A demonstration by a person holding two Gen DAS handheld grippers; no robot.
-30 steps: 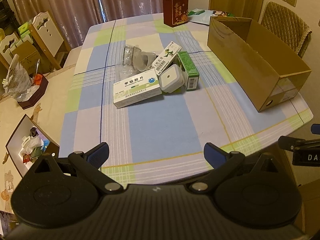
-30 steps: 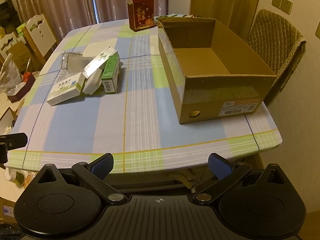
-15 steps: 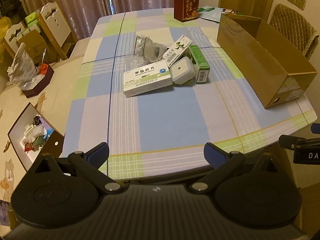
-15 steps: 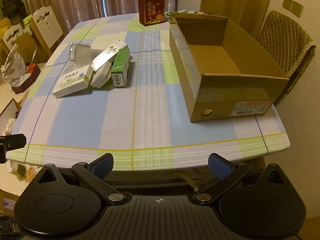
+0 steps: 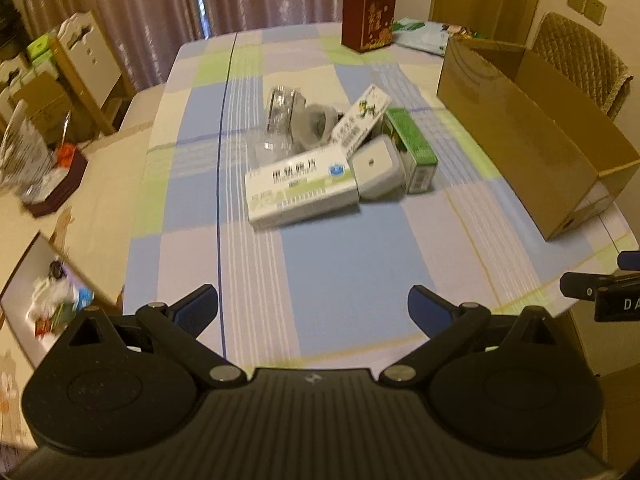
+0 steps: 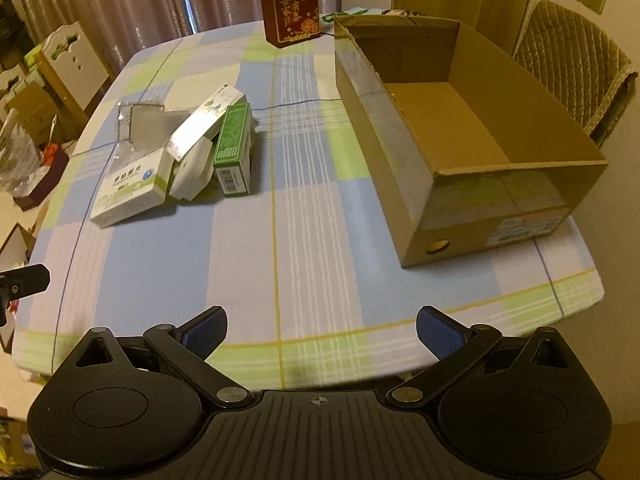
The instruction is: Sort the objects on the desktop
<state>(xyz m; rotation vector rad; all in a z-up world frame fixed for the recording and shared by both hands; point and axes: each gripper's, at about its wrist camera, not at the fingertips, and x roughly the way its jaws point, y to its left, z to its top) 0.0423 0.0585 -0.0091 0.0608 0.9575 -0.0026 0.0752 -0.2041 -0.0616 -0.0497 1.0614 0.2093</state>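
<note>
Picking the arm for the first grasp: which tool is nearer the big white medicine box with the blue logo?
Left, probably. The left tool faces the white medicine box straight ahead across bare cloth. The right tool has it far off to its left.

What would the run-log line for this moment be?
stage: approach | left gripper: open, empty | right gripper: open, empty | pile of boxes: untouched | cardboard box: empty

Left tool (image 5: 313, 307) and right tool (image 6: 321, 331) hover, jaws spread wide.
</note>
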